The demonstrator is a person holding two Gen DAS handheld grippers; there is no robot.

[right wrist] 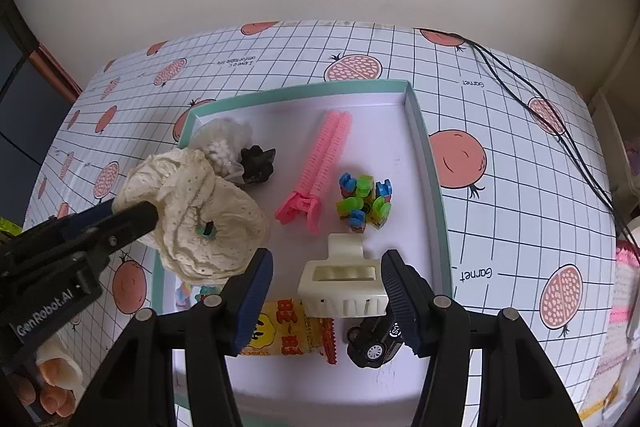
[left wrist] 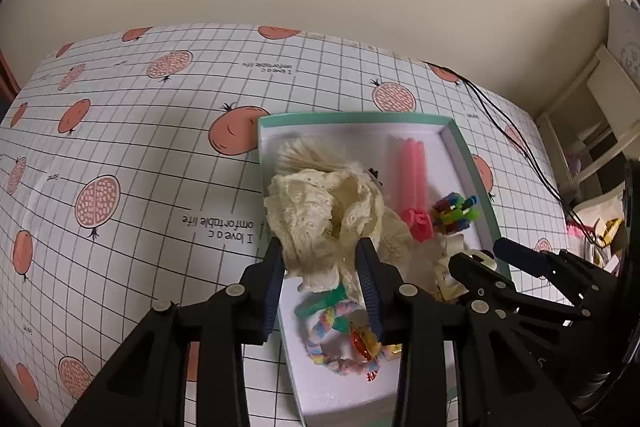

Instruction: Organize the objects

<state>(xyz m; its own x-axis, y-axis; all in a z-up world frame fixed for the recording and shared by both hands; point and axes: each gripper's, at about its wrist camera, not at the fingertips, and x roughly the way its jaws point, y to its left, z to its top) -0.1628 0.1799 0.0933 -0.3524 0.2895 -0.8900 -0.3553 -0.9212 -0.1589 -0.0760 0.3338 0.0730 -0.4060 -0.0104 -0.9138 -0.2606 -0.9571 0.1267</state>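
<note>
left gripper (left wrist: 323, 269) pinches cream lace scrunchie (left wrist: 320, 223), lifting it for sorting | right gripper (right wrist: 327, 279) wide around ivory plastic claw clip (right wrist: 343, 285), ready to grasp | both over teal-rimmed white box (right wrist: 426, 163)

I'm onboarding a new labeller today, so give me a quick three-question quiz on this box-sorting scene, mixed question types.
1. True or false: the left gripper is shut on the cream lace scrunchie.
2. Multiple choice: what lies between the right gripper's open fingers? A) pink hair clip B) cream claw clip C) black toy car
3. Fill in: the pink hair clip lies inside the ____ with the teal rim.

Key
1. True.
2. B, the cream claw clip.
3. Box.
</note>
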